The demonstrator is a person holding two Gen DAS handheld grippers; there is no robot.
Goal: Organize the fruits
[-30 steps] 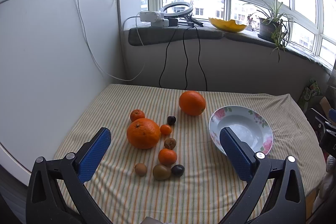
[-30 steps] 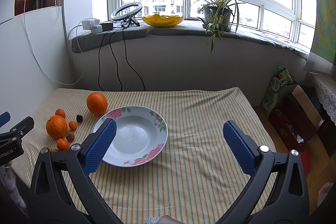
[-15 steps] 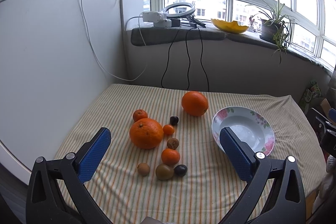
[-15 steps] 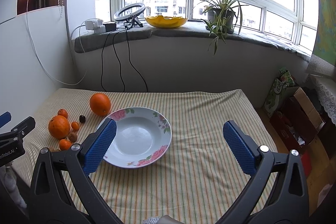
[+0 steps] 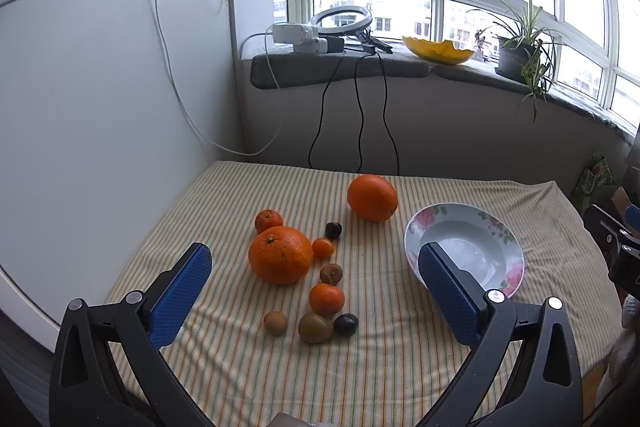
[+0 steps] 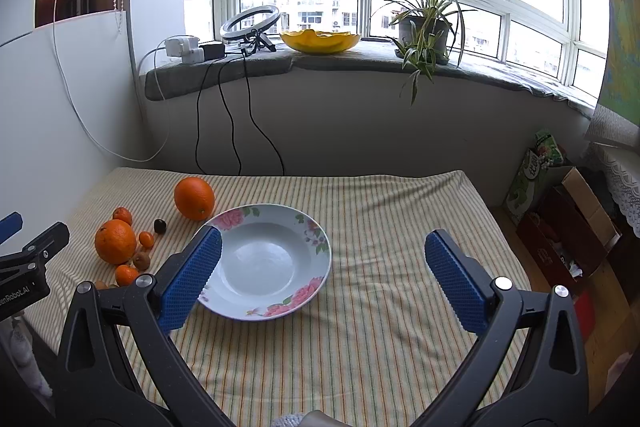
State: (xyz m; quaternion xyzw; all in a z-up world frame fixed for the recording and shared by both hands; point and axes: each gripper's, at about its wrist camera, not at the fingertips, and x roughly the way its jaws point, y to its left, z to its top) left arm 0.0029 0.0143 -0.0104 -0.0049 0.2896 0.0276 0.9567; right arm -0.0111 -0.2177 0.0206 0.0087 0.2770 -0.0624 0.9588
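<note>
Orange fruits (image 5: 280, 254) nearer, plate (image 5: 505, 230) unmoved

Before you, a yellow-striped cloth-covered table (image 5: 400, 367) holds a white floral-rimmed ceramic plate (image 5: 496, 227) to the right. Left of it lies a cluster of fruit: a large round orange (image 5: 280, 254) in the middle, a second big orange (image 5: 372, 197) behind (nearest the plate), small brown kiwis (image 5: 315, 327) in front. Behind the table runs a grey stone windowsill (image 6: 400, 61).
</note>
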